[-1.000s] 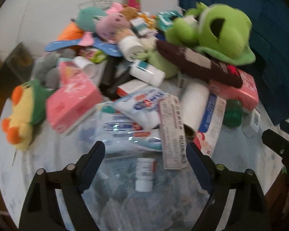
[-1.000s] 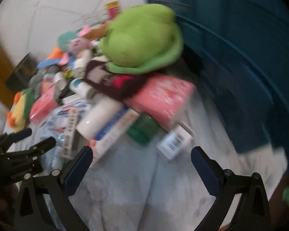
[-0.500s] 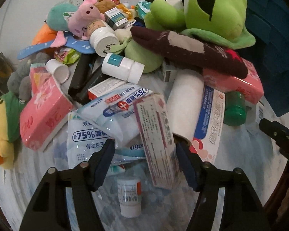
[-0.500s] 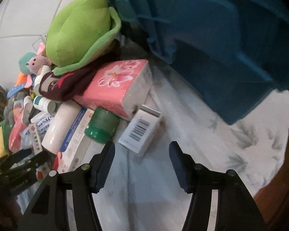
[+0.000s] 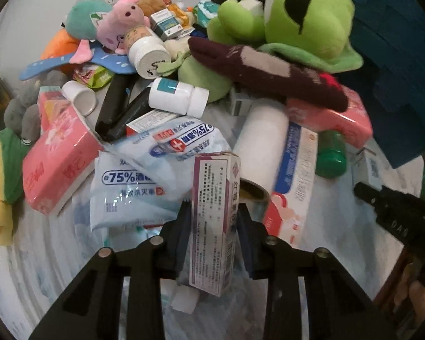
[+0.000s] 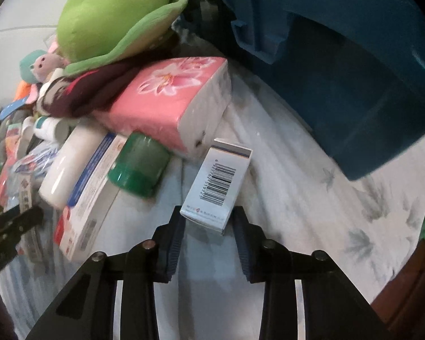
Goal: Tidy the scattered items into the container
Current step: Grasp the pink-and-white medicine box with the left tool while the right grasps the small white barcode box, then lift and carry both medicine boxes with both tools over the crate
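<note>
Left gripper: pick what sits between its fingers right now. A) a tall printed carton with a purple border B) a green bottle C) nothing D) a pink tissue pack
A: in the left wrist view the left gripper has its fingers pressed to both sides of the upright carton, while the green bottle and the tissue pack lie apart on the table.

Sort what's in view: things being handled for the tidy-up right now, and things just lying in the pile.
In hand:
left gripper on purple-edged carton
right gripper around barcode box
blue container

Lying about:
frog plush
green jar
pink tissue pack
</note>
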{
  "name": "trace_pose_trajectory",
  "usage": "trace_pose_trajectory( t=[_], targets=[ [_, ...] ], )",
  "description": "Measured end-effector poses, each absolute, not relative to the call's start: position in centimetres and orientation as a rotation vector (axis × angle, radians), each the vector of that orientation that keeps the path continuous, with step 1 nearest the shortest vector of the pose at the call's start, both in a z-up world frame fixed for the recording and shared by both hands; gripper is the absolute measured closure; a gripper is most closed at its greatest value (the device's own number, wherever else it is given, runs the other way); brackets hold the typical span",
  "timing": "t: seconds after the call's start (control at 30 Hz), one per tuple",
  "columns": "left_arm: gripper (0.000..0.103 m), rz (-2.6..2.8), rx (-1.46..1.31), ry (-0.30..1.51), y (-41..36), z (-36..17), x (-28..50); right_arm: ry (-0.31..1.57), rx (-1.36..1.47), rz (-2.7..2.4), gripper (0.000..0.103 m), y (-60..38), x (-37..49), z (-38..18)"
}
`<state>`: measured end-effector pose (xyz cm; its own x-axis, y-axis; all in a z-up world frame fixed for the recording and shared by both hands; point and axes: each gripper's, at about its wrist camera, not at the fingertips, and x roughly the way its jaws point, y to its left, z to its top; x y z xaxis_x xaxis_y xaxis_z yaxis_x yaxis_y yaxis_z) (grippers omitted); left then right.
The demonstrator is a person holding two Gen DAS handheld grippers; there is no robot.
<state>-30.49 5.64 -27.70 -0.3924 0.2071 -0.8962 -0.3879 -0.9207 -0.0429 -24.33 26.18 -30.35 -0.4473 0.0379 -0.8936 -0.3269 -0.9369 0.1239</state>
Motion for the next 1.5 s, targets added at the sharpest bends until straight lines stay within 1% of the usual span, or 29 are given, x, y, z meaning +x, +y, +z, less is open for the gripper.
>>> trace_pose_trajectory(
  t=[0.2,0.43,0.67,0.93,1.13,1.5],
  targets=[
    [0.072,2.349,-1.488,0.252,5.9,-27.8,-30.2,0.428,-1.531,2.482,0.07,26.4,-23.8,-30.2],
    [0.072,2.371,-1.47,0.244,5.6,-27.0,-29.7,0.399,-1.529,2.502,0.07,26.2,-23.9,-29.4],
    [0.072,2.41,-1.429,0.235,4.6,-25.1,-28.7,0.38,-1.492,2.562,0.073,25.4,-23.5,-27.2],
    [0.072,2.454,-1.358,0.195,3.1,-22.2,-27.8,0.341,-1.434,2.631,0.073,24.9,-21.8,-25.3],
    [0.072,2.498,-1.287,0.172,1.6,-19.4,-27.5,0.293,-1.358,2.713,0.073,22.6,-21.9,-22.1],
    [0.072,2.574,-1.103,0.135,-0.6,-12.9,-26.3,0.156,-1.157,2.849,0.073,19.0,-21.5,-13.7]
  ],
)
